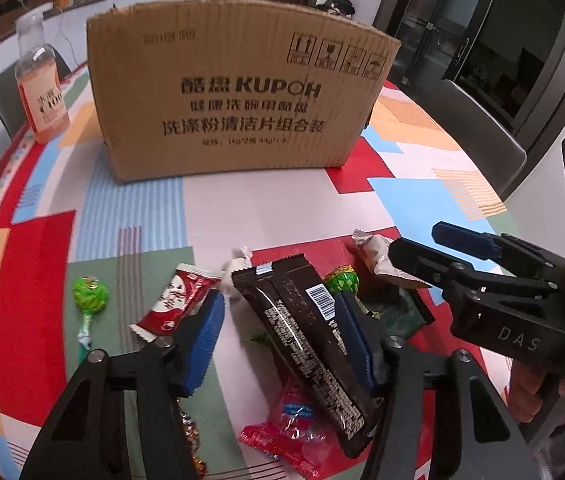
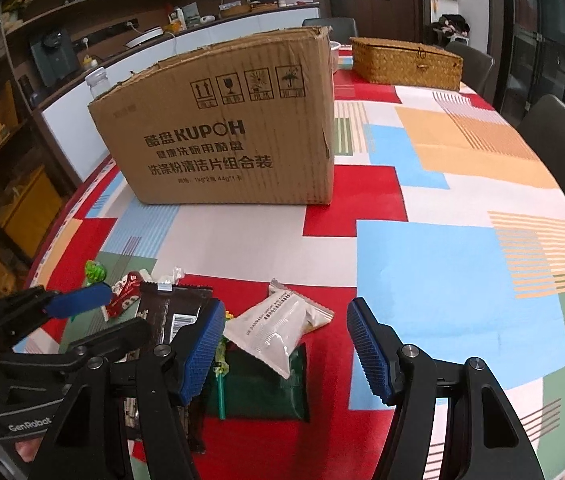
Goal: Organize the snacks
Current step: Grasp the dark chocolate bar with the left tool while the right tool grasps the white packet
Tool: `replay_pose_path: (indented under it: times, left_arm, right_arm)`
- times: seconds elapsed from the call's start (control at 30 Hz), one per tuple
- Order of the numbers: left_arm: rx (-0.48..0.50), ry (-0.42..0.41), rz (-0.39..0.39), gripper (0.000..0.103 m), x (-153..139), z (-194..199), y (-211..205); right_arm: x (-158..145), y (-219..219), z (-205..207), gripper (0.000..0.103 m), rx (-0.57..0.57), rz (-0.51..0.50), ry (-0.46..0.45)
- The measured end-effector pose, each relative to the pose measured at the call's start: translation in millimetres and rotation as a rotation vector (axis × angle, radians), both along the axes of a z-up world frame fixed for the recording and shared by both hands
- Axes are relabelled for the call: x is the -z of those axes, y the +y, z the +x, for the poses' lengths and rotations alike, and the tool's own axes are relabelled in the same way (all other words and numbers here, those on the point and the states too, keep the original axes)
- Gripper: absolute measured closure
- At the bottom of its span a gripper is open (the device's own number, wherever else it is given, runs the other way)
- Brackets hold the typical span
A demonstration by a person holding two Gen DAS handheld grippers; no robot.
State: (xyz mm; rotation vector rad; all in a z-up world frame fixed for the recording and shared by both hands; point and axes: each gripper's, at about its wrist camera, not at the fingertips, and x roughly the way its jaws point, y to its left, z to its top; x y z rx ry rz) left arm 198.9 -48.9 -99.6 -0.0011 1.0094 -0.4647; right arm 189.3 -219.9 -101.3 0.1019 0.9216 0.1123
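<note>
Straddling dark snack bar [image 1: 302,344], left gripper [image 1: 282,344] (jaws apart).

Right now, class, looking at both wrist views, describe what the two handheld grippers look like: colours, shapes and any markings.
Both grippers are matte black, angular frames with silver pivot bolts. Each has two fingers faced with ribbed blue pads. The right gripper bears pale "DAS" lettering on its body and tan tape near the handle. The left gripper carries white "GenRobot" lettering. No cables show.
</note>
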Motion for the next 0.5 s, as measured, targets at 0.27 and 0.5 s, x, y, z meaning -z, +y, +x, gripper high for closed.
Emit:
replay_pose_path:
  times: [0.27, 0.5]
  left_arm:
    - [0.004, 0.074, -0.031, 0.058, 16, 13, -5]
    - [0.011, 0.091, -0.038, 0.06, 22, 19, -10]
  right_arm:
    - [12, 1, 10, 0.039, -0.001, 0.032, 0.035]
    - [23, -3, 20, 0.039, 0.014, 0.064, 0.075]
